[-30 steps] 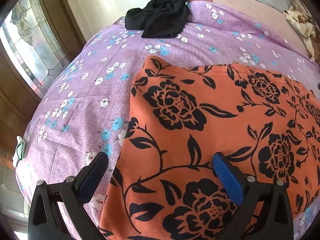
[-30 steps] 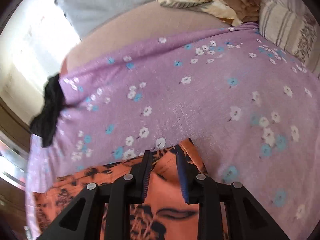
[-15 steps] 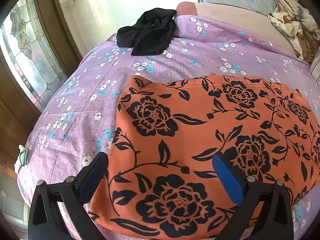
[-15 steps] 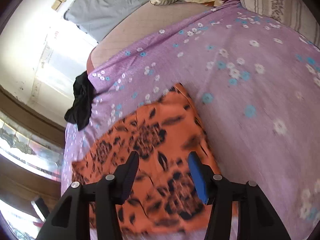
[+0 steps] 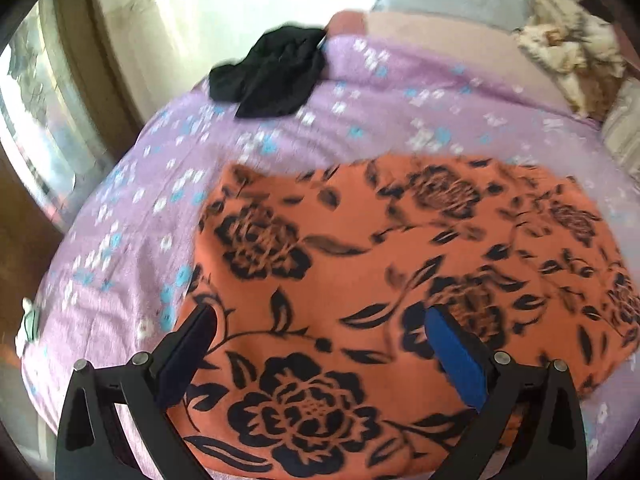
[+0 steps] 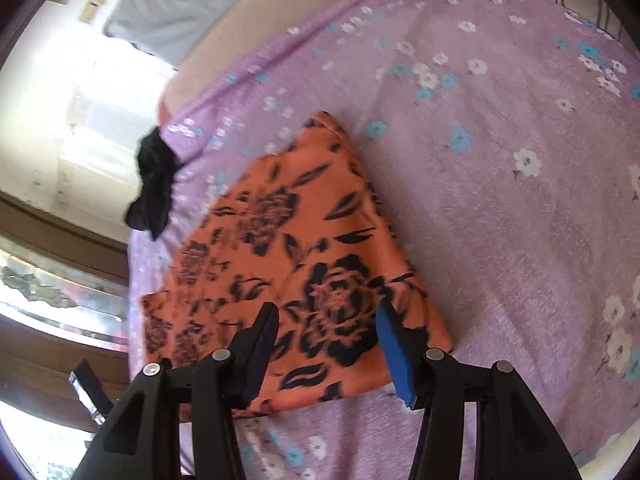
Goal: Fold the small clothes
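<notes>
Orange floral garment point(image 5: 360, 280) lies spread flat on the bed's purple flowered sheet point(image 5: 120, 240), and from your left wrist view it fills most of the lower frame. Your left tool point(image 5: 320, 344) hangs above its near edge with the jaws standing wide apart, nothing pinched between them. The cloth looks smooth and roughly rectangular, so I judge at least one fold is already in (the thick edges suggest layers, though I cannot count them). A crumpled black garment point(image 5: 272, 76) waits at the far edge of the bed, unfolded, so more work is left. Motion blur softens the print, and the cloth's near edge drops out of sight below the tool.

From your right wrist view, the same orange piece point(image 6: 288, 264) runs away from you toward the black garment point(image 6: 154, 184), with its right-hand edge straight along the sheet point(image 6: 520, 200). Your right tool point(image 6: 326, 344) is parted about halfway and holds nothing; the cloth lies beneath it, untouched as far as I can tell. Whether another fold is needed to make it compact is a judgement call: it looks long enough to take one more. The near left corner is hidden behind the tool's frame, and the pillows at the top are cut off.
</notes>
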